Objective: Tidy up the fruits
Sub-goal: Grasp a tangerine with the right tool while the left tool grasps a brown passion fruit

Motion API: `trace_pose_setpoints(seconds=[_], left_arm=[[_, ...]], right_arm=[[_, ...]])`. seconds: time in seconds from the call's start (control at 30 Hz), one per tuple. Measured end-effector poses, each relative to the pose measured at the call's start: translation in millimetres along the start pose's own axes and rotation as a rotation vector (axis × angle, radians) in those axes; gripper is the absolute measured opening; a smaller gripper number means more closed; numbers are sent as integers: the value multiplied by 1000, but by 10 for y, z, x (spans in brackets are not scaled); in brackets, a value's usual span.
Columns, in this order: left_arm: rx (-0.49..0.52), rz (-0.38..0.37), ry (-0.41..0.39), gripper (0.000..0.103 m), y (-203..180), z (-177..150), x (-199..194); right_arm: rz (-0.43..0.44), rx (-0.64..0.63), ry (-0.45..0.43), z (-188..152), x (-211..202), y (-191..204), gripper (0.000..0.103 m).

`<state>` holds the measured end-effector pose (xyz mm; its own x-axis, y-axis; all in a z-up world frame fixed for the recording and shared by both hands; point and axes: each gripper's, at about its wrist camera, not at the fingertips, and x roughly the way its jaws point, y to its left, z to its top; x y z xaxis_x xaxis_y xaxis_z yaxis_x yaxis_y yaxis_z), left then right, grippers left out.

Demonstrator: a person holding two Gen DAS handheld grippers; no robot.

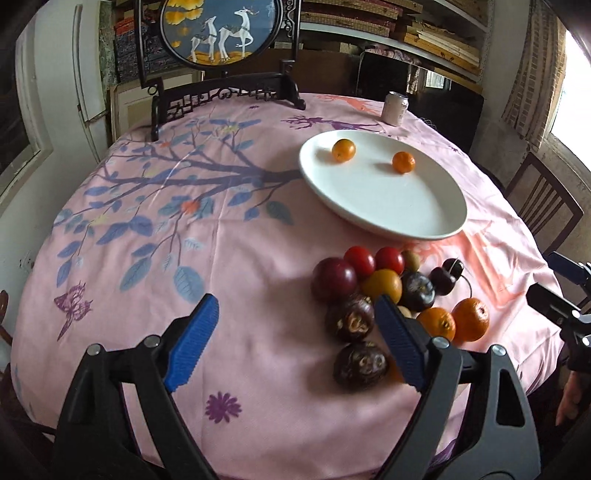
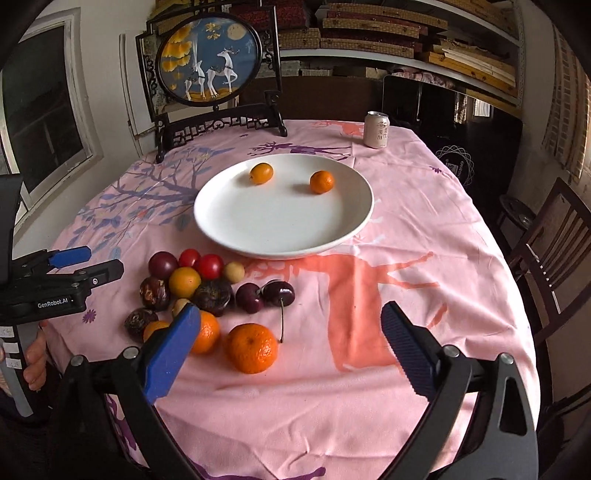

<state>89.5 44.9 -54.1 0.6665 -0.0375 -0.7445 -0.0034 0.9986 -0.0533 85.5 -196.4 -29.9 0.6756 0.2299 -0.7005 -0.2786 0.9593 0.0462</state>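
Note:
A white plate (image 1: 406, 218) (image 2: 221, 229) on the pink tablecloth holds two small oranges (image 1: 343, 150) (image 2: 321, 181). In front of it lies a pile of fruit (image 1: 380, 284) (image 2: 192, 284): red tomatoes, dark plums, cherries, brown passion fruits and mandarins. One large mandarin (image 2: 251, 348) lies nearest, between my right gripper's fingers. My right gripper (image 2: 290, 328) is open and empty above it. My left gripper (image 1: 295, 317) is open and empty, its right finger (image 1: 399, 339) over the pile's near edge beside a brown passion fruit (image 1: 360, 363).
A drink can (image 1: 396, 108) (image 2: 376, 130) stands at the table's far right. A framed deer screen (image 1: 221, 33) (image 2: 207, 62) stands at the far edge. Wooden chairs (image 2: 546, 251) stand on the right. The left gripper also shows in the right wrist view (image 2: 70, 258).

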Motion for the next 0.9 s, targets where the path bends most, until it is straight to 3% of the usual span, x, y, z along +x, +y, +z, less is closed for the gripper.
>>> trace_pose_setpoints(seconds=[0.37, 0.53, 0.67, 0.73, 0.9], left_arm=[[44, -7, 66, 88, 19, -331, -31], [36, -29, 84, 88, 18, -346, 12], [47, -23, 90, 88, 6, -354, 17], [52, -23, 96, 88, 1, -362, 21], [73, -34, 115, 88, -43, -395, 46]], right_arm=[[18, -100, 85, -264, 222, 307, 97], [52, -121, 96, -268, 276, 367, 79], [61, -104, 134, -296, 381, 338, 70], [68, -91, 150, -311, 441, 318, 59], [88, -61, 199, -364, 650, 276, 46]])
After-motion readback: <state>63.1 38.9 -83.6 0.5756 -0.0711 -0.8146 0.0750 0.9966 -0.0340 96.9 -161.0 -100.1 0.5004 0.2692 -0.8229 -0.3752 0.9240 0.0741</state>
